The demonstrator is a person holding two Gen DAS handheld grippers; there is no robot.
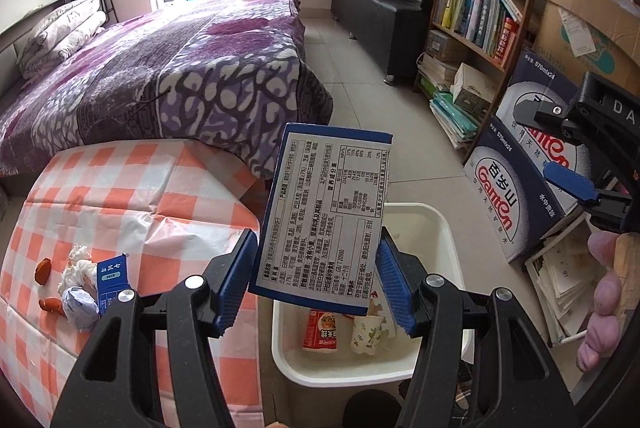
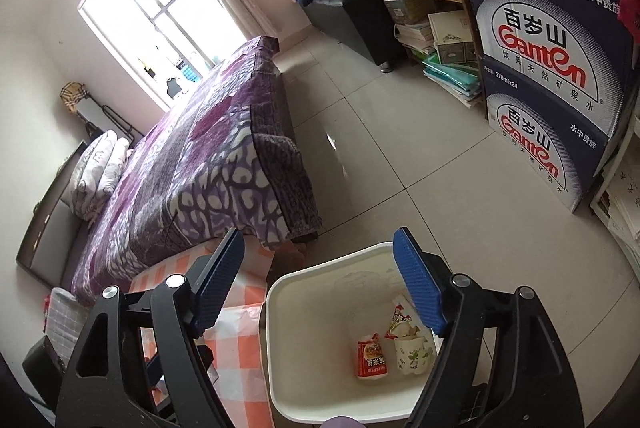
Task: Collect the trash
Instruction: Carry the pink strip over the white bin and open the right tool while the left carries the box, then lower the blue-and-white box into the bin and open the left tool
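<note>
Hanging above the white bin (image 1: 448, 240), a blue-edged carton (image 1: 324, 216) is pinched across its short sides by the left gripper (image 1: 316, 284), its long axis pointing away from the tongs. Left of the bin, more scraps (image 1: 80, 288) are seen on the checked tablecloth (image 1: 120, 188). Over the bin's right, the right gripper (image 2: 320, 284) is held spread and empty. Beyond the bin, a bed (image 1: 160, 68) and tiled floor (image 2: 380, 128) are seen.

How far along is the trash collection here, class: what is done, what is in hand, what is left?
Done: a red snack packet and a floral paper cup lie in the white bin. In hand: the left hand-held gripper clamps a blue-edged box above the bin; the right hand-held gripper is open, empty. Left: crumpled paper, a small blue carton and orange scraps on the checkered table.
</note>
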